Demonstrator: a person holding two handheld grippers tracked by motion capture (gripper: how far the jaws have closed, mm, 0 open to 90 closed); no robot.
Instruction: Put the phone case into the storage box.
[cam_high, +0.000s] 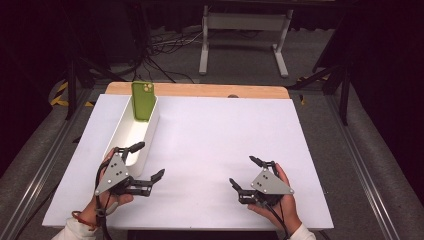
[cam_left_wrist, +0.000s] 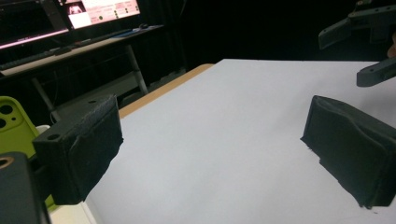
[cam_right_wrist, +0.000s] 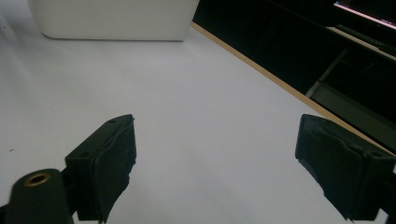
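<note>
A green phone (cam_high: 142, 100) stands upright against the far end of a long white bin (cam_high: 150, 134) on the left of the white table (cam_high: 215, 135). My left gripper (cam_high: 150, 160) is open just right of the bin's near end, with nothing between its jaws. In the left gripper view the wide-apart pads (cam_left_wrist: 84, 149) frame bare table, and the phone (cam_left_wrist: 14, 126) shows at the left edge. My right gripper (cam_high: 242, 171) is open and empty near the front right. Its own view looks across the table at the bin's side (cam_right_wrist: 112, 21) beyond the gripper (cam_right_wrist: 224, 163).
A wooden strip (cam_high: 200, 90) runs along the table's far edge. Beyond it stand a white desk frame (cam_high: 245, 30) and cables on the floor. The right gripper's jaws (cam_left_wrist: 369, 46) appear at the top right of the left gripper view.
</note>
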